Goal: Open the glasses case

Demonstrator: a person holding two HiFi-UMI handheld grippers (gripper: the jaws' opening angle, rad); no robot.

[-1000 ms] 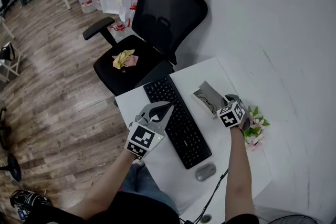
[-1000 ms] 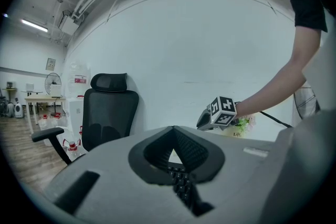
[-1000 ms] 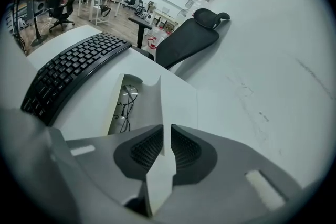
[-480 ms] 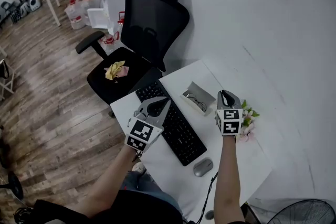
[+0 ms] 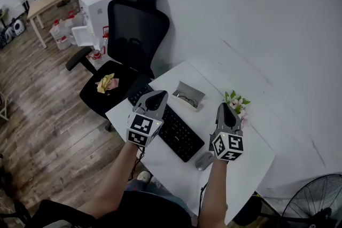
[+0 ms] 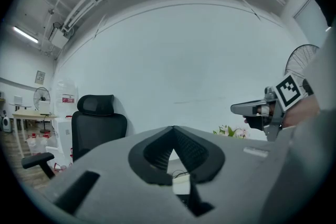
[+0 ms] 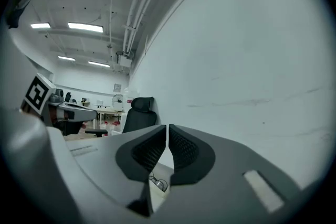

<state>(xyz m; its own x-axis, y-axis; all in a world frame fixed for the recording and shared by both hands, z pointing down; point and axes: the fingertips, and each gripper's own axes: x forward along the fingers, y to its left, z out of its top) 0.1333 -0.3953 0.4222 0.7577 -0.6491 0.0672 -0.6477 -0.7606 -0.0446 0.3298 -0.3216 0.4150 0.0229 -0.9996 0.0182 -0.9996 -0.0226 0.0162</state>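
The glasses case (image 5: 187, 94) lies open on the white table (image 5: 251, 160) behind the keyboard, with a pair of glasses inside. Both grippers hang above the table and point level toward the wall. My left gripper (image 5: 155, 97) is shut and empty over the keyboard's left end, left of the case. My right gripper (image 5: 226, 110) is apart from the case, near the flowers; its jaws have just been closing with nothing between them. In the right gripper view the jaws (image 7: 167, 128) stand almost together, and the glasses (image 7: 157, 183) show below. The left gripper view shows its tips (image 6: 173, 131) meeting.
A black keyboard (image 5: 173, 131) lies in front of the case, with a grey mouse (image 5: 202, 162) to its right. A small bunch of flowers (image 5: 235, 102) sits by the wall. A black office chair (image 5: 128, 34) stands at the table's far left end.
My right gripper has come away from the case, risen and rolled upright, drawing back toward me. The left gripper has lifted a little. The case stays open.
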